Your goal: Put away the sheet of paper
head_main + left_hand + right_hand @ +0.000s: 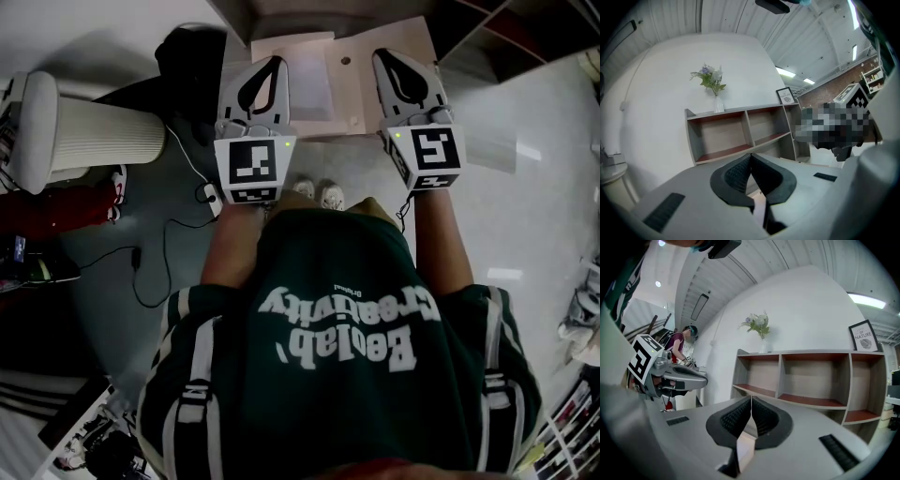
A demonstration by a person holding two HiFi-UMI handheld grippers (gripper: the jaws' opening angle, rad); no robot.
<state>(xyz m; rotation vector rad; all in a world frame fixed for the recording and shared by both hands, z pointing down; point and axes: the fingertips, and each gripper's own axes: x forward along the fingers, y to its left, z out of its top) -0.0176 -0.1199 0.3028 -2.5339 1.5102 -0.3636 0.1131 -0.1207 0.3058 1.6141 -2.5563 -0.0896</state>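
A pale sheet of paper (309,86) lies flat on a small light wooden table (361,98) in front of the person. My left gripper (275,62) hovers over the sheet's left edge and its jaws are shut with nothing between them (751,157). Over the table's right part, apart from the sheet, my right gripper (382,54) is also shut and empty (751,399). Both point away from the person, side by side at about the same height. The right gripper view shows the left gripper (665,373) at its left.
An open shelf unit (811,380) with bare compartments stands against the white wall ahead, with a vase of flowers (759,329) and a framed print (865,336) on top. A white ribbed cylinder (89,136) and loose cables (178,225) are on the floor at left.
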